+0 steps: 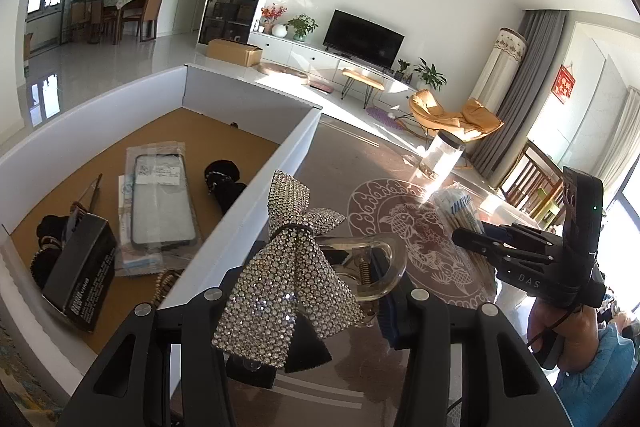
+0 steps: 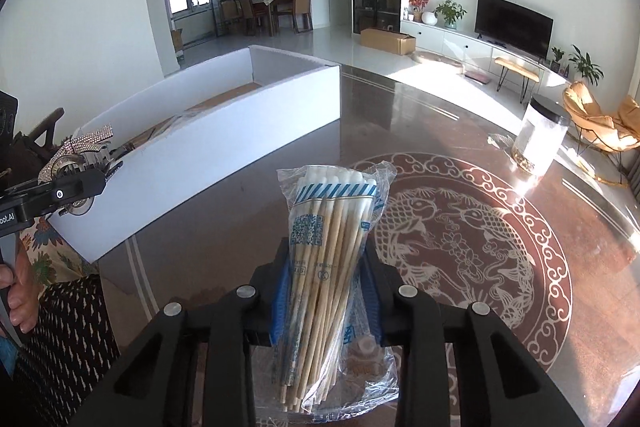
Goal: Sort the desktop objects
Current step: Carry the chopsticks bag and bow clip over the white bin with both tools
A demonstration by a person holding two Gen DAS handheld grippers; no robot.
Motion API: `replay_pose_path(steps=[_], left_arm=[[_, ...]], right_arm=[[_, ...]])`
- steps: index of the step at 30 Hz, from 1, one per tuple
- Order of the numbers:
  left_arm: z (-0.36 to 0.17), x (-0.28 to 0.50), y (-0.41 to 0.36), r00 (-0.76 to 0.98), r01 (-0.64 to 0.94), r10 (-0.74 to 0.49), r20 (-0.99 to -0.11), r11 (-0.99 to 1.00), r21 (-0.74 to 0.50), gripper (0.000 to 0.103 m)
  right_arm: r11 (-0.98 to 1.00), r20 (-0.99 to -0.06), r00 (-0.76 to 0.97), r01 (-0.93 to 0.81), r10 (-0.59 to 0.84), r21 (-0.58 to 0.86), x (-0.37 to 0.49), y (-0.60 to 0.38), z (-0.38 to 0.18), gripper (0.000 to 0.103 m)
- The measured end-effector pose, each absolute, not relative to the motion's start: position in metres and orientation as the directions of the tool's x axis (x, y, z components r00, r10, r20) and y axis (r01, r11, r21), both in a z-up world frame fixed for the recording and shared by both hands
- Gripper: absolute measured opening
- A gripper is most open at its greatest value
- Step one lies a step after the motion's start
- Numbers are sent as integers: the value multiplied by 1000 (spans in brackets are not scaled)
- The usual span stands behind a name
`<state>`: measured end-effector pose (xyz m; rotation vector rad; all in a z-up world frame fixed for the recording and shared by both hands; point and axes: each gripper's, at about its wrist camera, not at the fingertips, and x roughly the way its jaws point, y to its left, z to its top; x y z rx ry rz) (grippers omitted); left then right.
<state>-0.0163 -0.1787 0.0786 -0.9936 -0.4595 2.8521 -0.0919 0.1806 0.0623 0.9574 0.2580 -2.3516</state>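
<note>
My left gripper (image 1: pixel 316 291) is shut on a clear hair clip with a rhinestone bow (image 1: pixel 288 259), held above the table beside the right wall of the white box (image 1: pixel 256 203). The bow clip also shows in the right wrist view (image 2: pixel 80 147), over the box's near end. My right gripper (image 2: pixel 326 291) is shut on a plastic bag of cotton swabs (image 2: pixel 332 239), held upright above the glass table (image 2: pixel 560 227). The right gripper (image 1: pixel 500 251) and the swab bag (image 1: pixel 460 211) show in the left wrist view, to the right of the clip.
The white box holds a bagged phone case (image 1: pixel 162 199), a black carton (image 1: pixel 80 279), black hair ties (image 1: pixel 222 183) and a thin tool (image 1: pixel 94 193). A clear jar with a black lid (image 2: pixel 540 135) stands at the table's far right. The table has a fish pattern (image 2: pixel 460 239).
</note>
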Motion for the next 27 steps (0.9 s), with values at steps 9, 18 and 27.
replay_pose_path(steps=[9, 18, 27], left_arm=[[80, -78, -333, -686, 293, -31, -727, -926, -238, 48], [13, -143, -370, -465, 372, -59, -883, -918, -134, 49], [46, -106, -354, -547, 453, -249, -799, -891, -33, 81]], right_arm=[[-650, -629, -468, 756, -620, 79, -171, -5, 117, 32], [-662, -819, -241, 721, -520, 208, -274, -146, 32, 36], [-674, -817, -259, 711, -515, 200, -274, -143, 37, 87]])
